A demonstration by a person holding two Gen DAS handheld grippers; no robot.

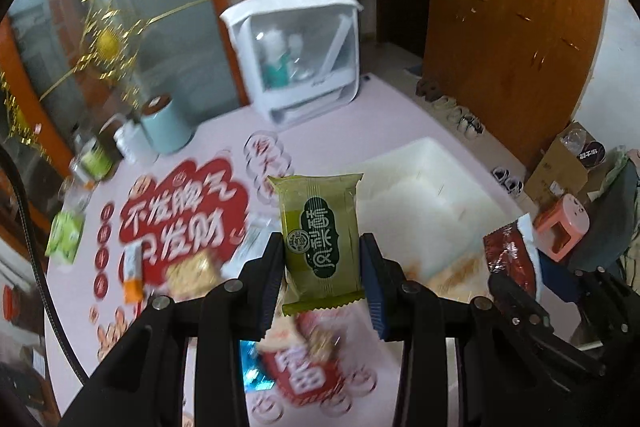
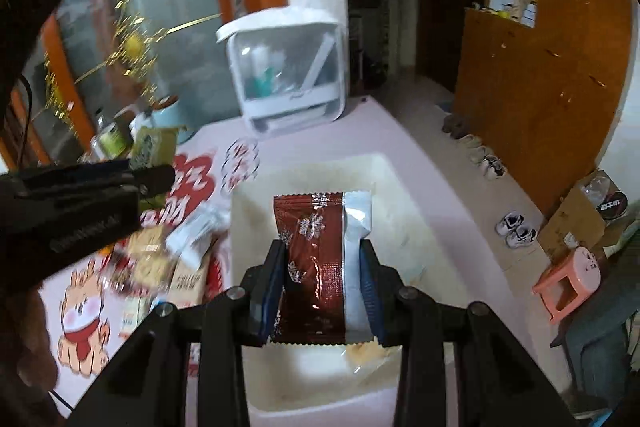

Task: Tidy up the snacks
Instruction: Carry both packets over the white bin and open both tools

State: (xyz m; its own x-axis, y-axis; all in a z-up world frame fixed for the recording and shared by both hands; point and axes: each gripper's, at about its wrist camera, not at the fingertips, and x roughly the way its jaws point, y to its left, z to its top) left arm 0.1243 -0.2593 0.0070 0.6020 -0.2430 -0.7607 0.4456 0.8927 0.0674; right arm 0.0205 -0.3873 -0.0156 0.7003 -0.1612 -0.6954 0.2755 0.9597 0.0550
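Observation:
My left gripper (image 1: 322,247) is shut on a green snack packet (image 1: 320,239), held upright above the table. In the right wrist view my right gripper (image 2: 322,255) is shut on a dark red and silver snack packet (image 2: 320,255), which hangs over the white bin (image 2: 404,187). That bin (image 1: 428,163) lies to the right of the green packet in the left wrist view, with a pale packet on its floor. The red packet (image 1: 510,255) and right gripper show at that view's right edge. Loose snack packets (image 2: 152,259) lie on the pink tablecloth left of the bin.
A white clear-fronted storage box (image 1: 296,59) stands at the table's far side. A pale blue canister (image 1: 164,125), jars and a green carton (image 1: 66,237) crowd the far left. Beyond the table's right edge are shoes, a pink stool (image 2: 568,279) and cardboard boxes on the floor.

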